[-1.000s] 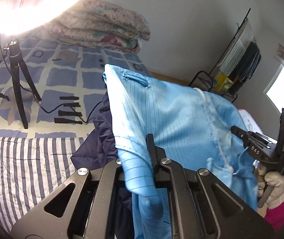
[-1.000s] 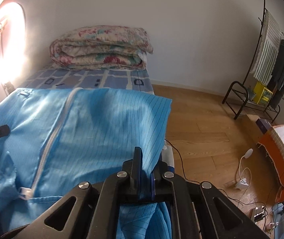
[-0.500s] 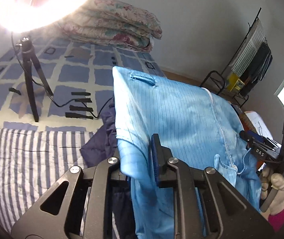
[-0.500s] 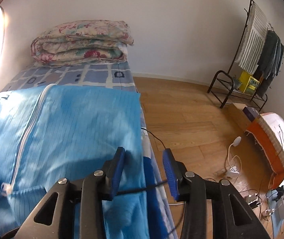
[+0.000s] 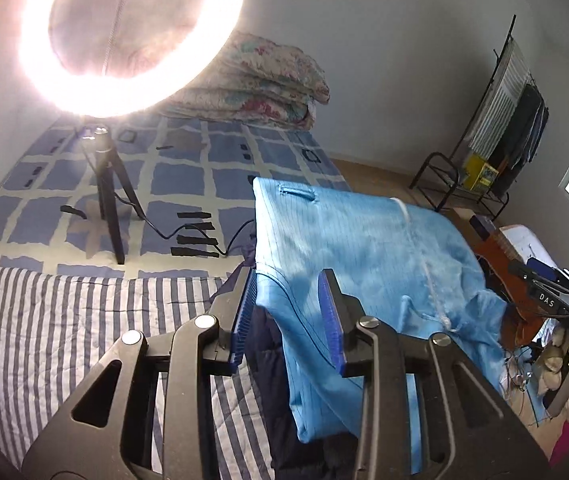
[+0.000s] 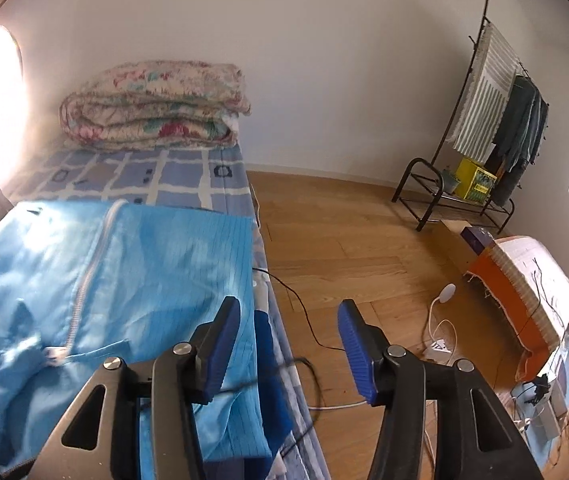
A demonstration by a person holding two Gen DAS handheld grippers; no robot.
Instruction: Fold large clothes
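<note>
Releasing fold: light-blue pinstriped zip garment [image 5: 364, 248] lies doubled over on bed [image 5: 44, 320]. Left hand-held gripper [image 5: 288, 312], right hand-held gripper [image 6: 288, 348] jaws just opening, apart, cloth loose between left jaws. Further folds likely remain; dark garment [image 5: 268, 360] beneath unfolded.

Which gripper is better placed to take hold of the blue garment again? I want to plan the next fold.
Probably the left gripper: the blue garment lies between its just-opened jaws, unpinched. The right gripper has just opened too, with the garment's edge beside its left finger and floor in the gap.
</note>
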